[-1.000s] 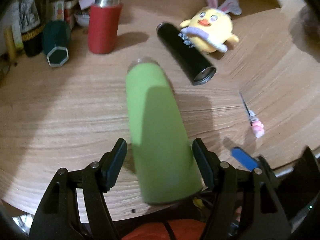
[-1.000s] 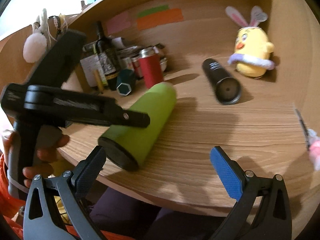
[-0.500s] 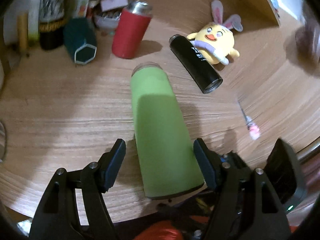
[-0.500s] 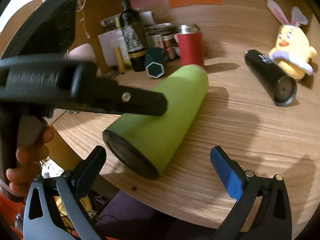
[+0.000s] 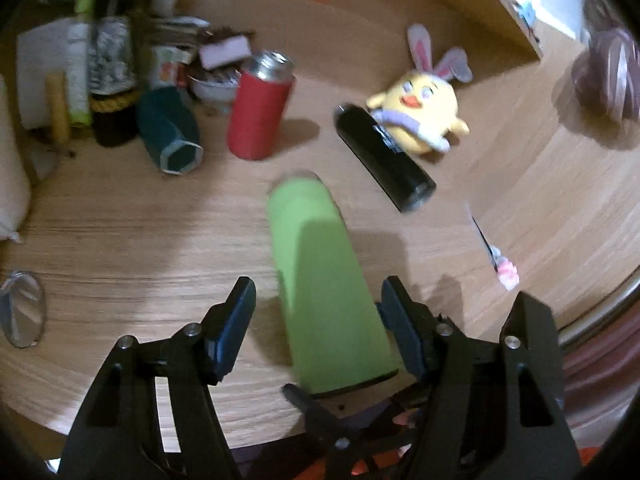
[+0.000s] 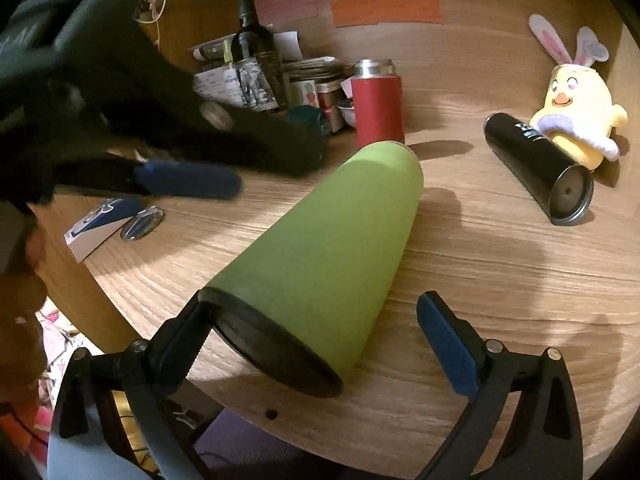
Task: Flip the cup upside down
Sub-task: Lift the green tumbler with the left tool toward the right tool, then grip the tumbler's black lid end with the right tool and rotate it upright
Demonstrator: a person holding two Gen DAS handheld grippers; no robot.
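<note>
Wooden table [image 6: 500, 280]: green cup [image 6: 332, 248] on side, clutter behind.

The cup [image 6: 332, 240] is plain matte lime green with a black base. The counter [image 6: 500, 272] shows light brown wood grain. One flask [image 5: 260, 116] is red with a bare silver neck; another [image 6: 536, 168] is glossy black with white lettering. The plush chick [image 6: 576, 108] is yellow with an orange beak, a lilac band and pink-lined white ears. The hexagonal tube [image 5: 170, 130] is dark teal. The right claw [image 6: 320, 320] is black with blue pads [image 6: 448, 344]. Orange and green strips [image 6: 384, 4] mark the back wall.
</note>
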